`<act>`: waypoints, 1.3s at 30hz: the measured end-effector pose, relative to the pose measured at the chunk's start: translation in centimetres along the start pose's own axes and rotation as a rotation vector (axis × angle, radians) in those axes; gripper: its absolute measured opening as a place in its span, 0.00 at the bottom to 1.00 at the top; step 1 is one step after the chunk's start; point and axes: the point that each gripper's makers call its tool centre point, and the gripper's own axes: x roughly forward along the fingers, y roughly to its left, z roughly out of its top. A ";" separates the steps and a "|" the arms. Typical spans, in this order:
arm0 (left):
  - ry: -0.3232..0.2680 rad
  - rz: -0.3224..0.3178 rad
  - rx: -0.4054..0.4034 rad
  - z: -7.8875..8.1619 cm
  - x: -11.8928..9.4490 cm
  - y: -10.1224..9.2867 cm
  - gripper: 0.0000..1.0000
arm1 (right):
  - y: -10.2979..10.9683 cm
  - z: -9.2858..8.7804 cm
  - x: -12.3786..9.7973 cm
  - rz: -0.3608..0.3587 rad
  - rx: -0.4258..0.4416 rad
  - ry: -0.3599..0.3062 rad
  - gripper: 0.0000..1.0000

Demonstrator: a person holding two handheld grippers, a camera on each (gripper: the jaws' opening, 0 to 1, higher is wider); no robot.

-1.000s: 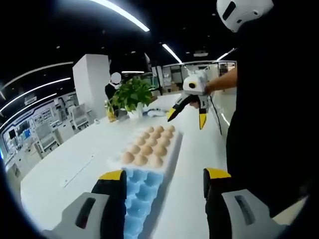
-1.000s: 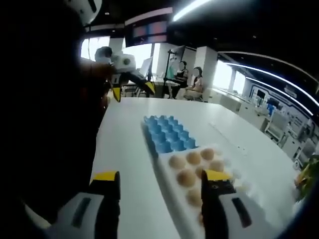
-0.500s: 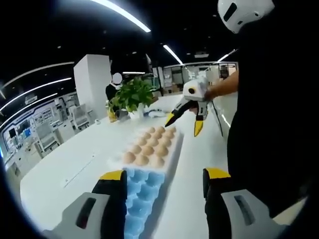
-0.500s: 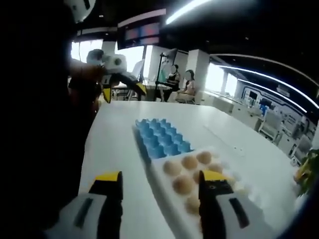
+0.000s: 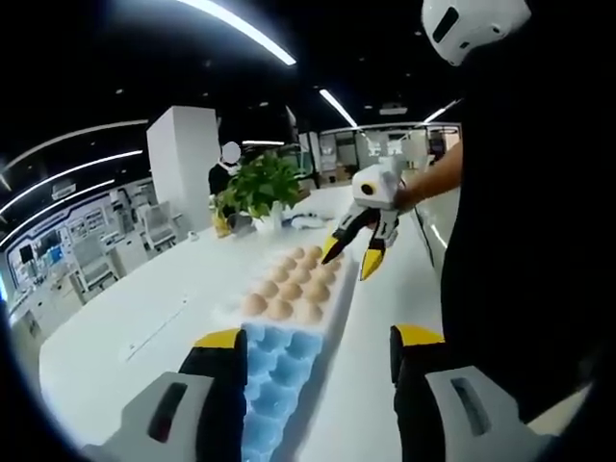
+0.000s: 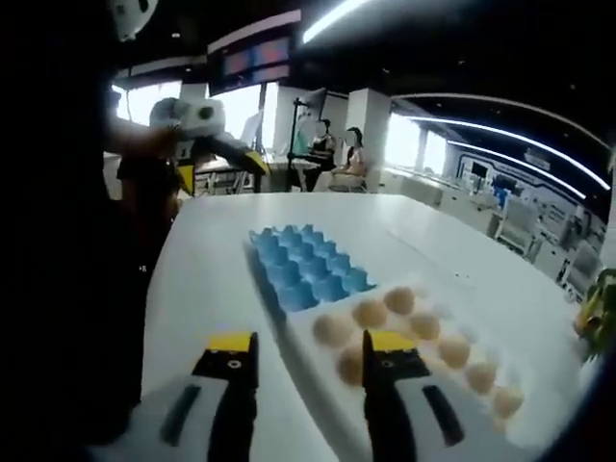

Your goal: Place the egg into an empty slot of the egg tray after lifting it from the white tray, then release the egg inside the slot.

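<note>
White tray point(image 6: 318, 361) holds brown eggs point(image 6: 370, 313) — blue egg tray point(image 6: 300, 268) slots bare.

Ceiling light strips point(image 5: 241, 29) glare overhead; the white bench point(image 6: 423, 255) beyond the tongs shines bright, the person's dark clothing point(image 5: 529, 212) reads black, edges curve and blur.

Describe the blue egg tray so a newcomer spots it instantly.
On the long white table, two trays lie end to end. The blue egg tray is the bright blue one with empty cups; its neighbour, the white tray, holds brown eggs.
</note>
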 end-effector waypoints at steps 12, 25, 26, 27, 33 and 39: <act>-0.001 0.016 -0.001 -0.2 -0.2 0.2 0.59 | -1.3 0.6 3.3 -0.073 0.021 0.045 0.28; -0.002 0.030 -0.010 -0.5 -0.6 0.4 0.58 | -2.0 -0.9 6.1 -0.086 -0.005 0.181 0.24; -0.002 0.032 -0.013 -0.5 -0.6 0.5 0.58 | -2.0 -1.1 6.2 -0.081 -0.016 0.193 0.24; -0.004 0.032 -0.016 -0.6 -0.6 0.5 0.58 | -2.0 -1.3 6.3 -0.076 -0.024 0.210 0.24; -0.010 0.036 -0.024 -0.6 -0.7 0.6 0.57 | -1.7 -2.2 6.8 -0.044 -0.075 0.281 0.23; -0.010 0.038 -0.030 -0.7 -1.0 0.7 0.57 | -1.6 -2.7 7.3 0.001 -0.138 0.382 0.24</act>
